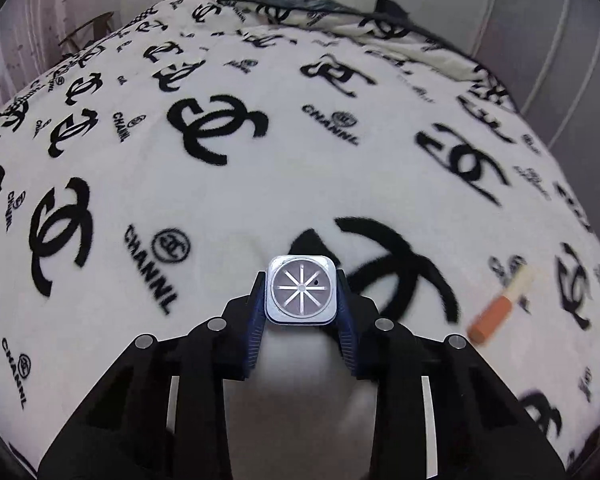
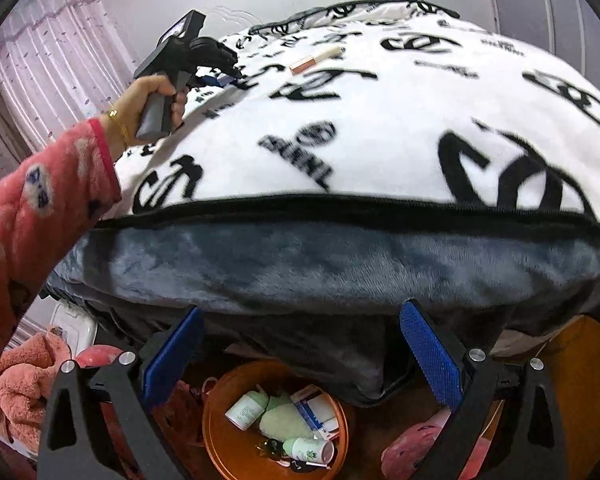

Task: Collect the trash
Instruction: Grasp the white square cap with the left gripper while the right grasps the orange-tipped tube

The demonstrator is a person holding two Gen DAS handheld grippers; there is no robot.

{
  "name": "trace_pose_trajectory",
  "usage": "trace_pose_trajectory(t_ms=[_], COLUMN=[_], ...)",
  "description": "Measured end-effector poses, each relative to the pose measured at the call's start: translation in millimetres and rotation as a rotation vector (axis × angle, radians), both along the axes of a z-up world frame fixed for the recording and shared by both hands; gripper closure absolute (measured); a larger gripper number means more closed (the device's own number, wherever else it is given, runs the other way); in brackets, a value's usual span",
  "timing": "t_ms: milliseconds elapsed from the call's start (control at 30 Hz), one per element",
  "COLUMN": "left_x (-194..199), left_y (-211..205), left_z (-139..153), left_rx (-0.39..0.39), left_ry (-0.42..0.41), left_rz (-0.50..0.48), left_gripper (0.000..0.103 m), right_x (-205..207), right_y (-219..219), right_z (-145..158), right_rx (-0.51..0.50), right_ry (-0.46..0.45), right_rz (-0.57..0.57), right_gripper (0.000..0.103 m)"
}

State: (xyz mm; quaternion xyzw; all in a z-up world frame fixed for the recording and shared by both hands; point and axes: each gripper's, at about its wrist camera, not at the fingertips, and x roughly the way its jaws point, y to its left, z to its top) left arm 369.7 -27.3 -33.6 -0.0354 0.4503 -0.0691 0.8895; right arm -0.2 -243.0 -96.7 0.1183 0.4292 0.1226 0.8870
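Note:
My left gripper is shut on a small square silver cap with a spoked round face, held just above the white blanket with black logos. An orange-and-white stick lies on the blanket to its right. In the right wrist view the same stick lies far back, and a hand holds the left gripper beside it. My right gripper stands open at the bed's near edge with nothing between its fingers. Below it sits an orange bin holding white bottles, a box and a green item.
A grey fleece underside hangs over the bed edge above the bin. The red patterned sleeve crosses the left side. A pink towel and white box lie at lower left. Curtains hang behind.

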Motion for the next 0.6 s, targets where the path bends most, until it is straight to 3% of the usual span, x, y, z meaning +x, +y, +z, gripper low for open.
trace_pose_trajectory(t_ms=[167, 233, 300, 400, 500, 600], left_x=[-51, -85, -119, -163, -197, -226], left_y=[18, 25, 33, 47, 63, 75], left_z=[24, 34, 38, 34, 31, 30], left_rx=[-0.034, -0.002, 0.025, 0.03, -0.021, -0.046], left_ry=[-0.061, -0.104, -0.123, -0.086, -0.077, -0.091], left_rz=[-0.061, -0.085, -0.106, -0.109, -0.115, -0.111], left_gripper=[0.071, 0.071, 0.071, 0.071, 0.071, 0.071], right_x=[13, 29, 59, 124, 196, 261], right_y=[0, -1, 2, 9, 13, 18], right_z=[28, 44, 64, 86, 91, 85], right_rx=[0.016, 0.034, 0.052, 0.092, 0.135, 0.099], right_ry=[-0.056, -0.09, -0.119, -0.126, -0.086, -0.037], right_rz=[-0.004, -0.004, -0.004, -0.006, -0.069, -0.141], right_gripper=[0.006, 0.006, 0.006, 0.007, 0.01, 0.013])
